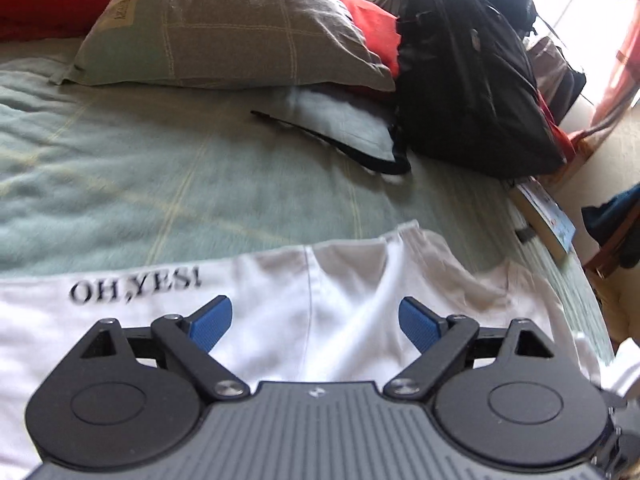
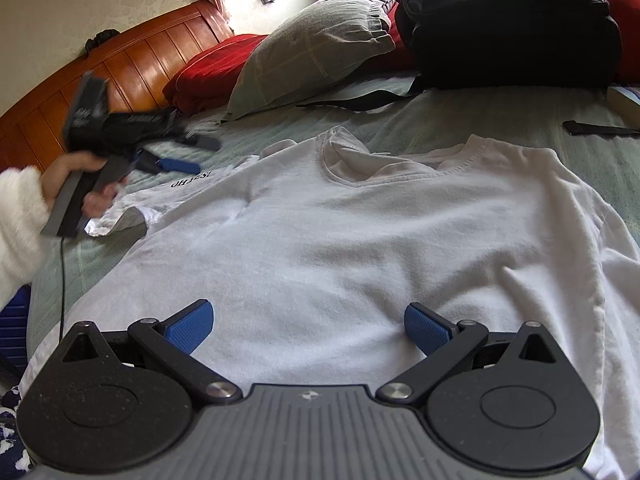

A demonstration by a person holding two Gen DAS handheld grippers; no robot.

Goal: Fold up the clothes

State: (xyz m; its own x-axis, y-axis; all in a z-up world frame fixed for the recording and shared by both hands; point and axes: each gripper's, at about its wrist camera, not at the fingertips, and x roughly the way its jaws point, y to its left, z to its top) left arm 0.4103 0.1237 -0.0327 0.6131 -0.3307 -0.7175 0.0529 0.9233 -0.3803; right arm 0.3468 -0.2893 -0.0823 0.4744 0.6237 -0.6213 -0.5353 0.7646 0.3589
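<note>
White T-shirt [image 2: 360, 232] spread flat on bed [image 1: 160, 184], both jaw pairs apart (left gripper [image 1: 315, 322], right gripper [image 2: 309, 326]) — risk: pinching bedsheet too, bunching fold.

Your T-shirt [image 2: 360, 232] lies spread on the bed [image 1: 160, 184], its collar toward the far end. Behind it, a pillow [image 2: 312, 48] leans against the folded blanket [image 2: 208, 68], which sits before the headboard [image 2: 132, 60]. Right of the pillow stands the backpack [image 2: 504, 24] — its strap [image 1: 344, 144] trails forward over the sheet. A book [image 1: 548, 220] rests at the bed's edge, just before the backpack. Your left gripper [image 2: 176, 156] hangs over the shirt's left sleeve, beside the printed lettering [image 2: 192, 180]; your right gripper [image 2: 310, 328] is over the shirt's near part — jaws apart on both.
</note>
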